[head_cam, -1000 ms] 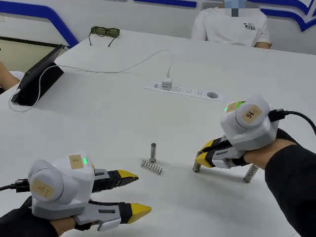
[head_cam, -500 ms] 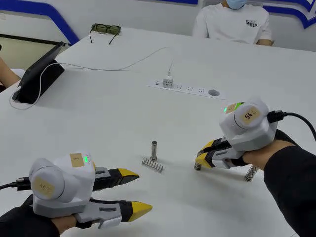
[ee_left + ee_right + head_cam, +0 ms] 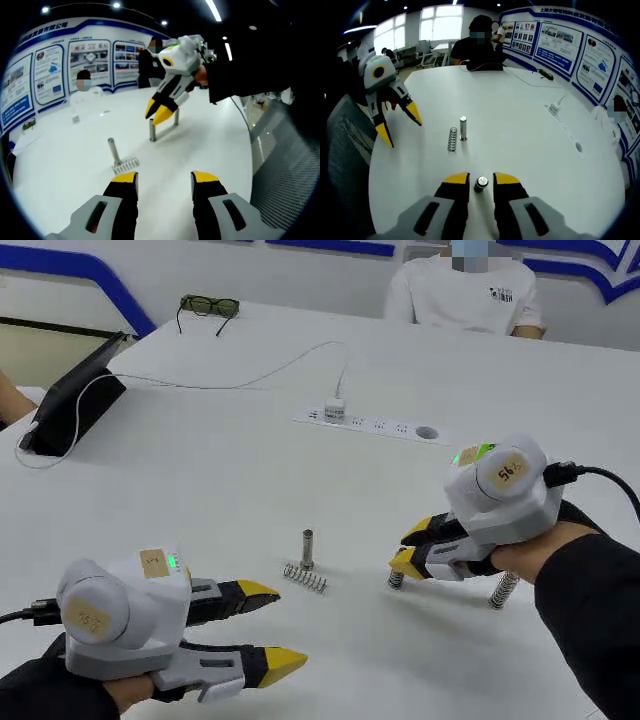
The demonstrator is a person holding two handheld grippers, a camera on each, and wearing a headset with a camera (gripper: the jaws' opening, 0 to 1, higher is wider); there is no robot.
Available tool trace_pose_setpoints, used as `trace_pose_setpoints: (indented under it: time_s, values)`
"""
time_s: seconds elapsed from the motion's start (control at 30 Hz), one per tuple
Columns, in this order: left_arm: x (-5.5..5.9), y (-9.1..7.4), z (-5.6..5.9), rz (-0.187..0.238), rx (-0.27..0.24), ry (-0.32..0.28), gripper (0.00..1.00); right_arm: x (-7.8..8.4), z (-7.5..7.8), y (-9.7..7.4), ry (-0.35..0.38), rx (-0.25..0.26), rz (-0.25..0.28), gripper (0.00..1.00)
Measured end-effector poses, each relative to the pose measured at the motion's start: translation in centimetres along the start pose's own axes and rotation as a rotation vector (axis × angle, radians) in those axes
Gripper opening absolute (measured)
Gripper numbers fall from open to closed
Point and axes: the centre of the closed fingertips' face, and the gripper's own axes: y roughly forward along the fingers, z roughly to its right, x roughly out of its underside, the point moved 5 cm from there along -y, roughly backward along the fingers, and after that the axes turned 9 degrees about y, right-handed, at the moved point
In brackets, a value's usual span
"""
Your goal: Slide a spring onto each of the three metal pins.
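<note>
Almost nothing has changed: the right gripper [image 3: 402,552] stays right of the bare pin [image 3: 307,548], jaws close around a sprung pin [image 3: 481,183]; I cannot tell if they pinch. The left gripper [image 3: 285,627] waits spread. One loose spring [image 3: 305,578] remains.

Count, head view:
- Metal pins: 3, all upright. The bare pin [image 3: 307,548] is out ahead of the left gripper [image 3: 277,626]. The first sprung pin [image 3: 397,579] is right at the right gripper [image 3: 406,548] tips, and the second sprung pin [image 3: 503,590] is back beside the hand holding that gripper.
- Springs: 3. Two sit on pins, and 1 loose spring [image 3: 305,578] lies flat just beside the bare pin, on its left-gripper side.
- Grippers: 2.
- Beyond both grippers: 1 power strip [image 3: 380,426] (1 white charger [image 3: 335,410] plugged in), 1 pair of glasses [image 3: 209,306], 1 tablet [image 3: 72,395], 1 seated person [image 3: 465,290].
</note>
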Motion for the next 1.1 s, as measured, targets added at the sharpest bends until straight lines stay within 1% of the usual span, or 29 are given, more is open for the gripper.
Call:
trace_pose_setpoints:
  time_s: [0.17, 0.33, 0.5, 0.77, 0.9, 1.1]
  values:
    - [-0.2, -0.1, -0.1, 0.005, -0.002, 0.006, 0.43, -1.4, -0.9, -0.2, -0.023, -0.01, 0.021, 0.2]
    - [-0.4, -0.3, -0.2, 0.008, -0.009, 0.01, 0.43, -2.1, -2.5, 1.0, -0.041, -0.033, 0.029, 0.2]
    - [-0.2, -0.6, -0.2, 0.006, -0.013, 0.009, 0.43, -2.0, -3.9, 2.5, -0.044, -0.059, 0.017, 0.2]
    - [0.0, -0.6, -0.2, 0.0, -0.012, 0.003, 0.43, -1.8, -5.3, 4.9, -0.031, -0.076, 0.008, 0.19]
    - [0.1, -0.5, -0.3, -0.003, -0.011, -0.001, 0.43, -1.6, -5.6, 6.0, -0.024, -0.076, 0.0, 0.19]
    - [0.7, -0.7, -0.4, -0.012, -0.014, -0.011, 0.43, -1.3, -5.6, 7.4, -0.01, -0.074, -0.016, 0.18]
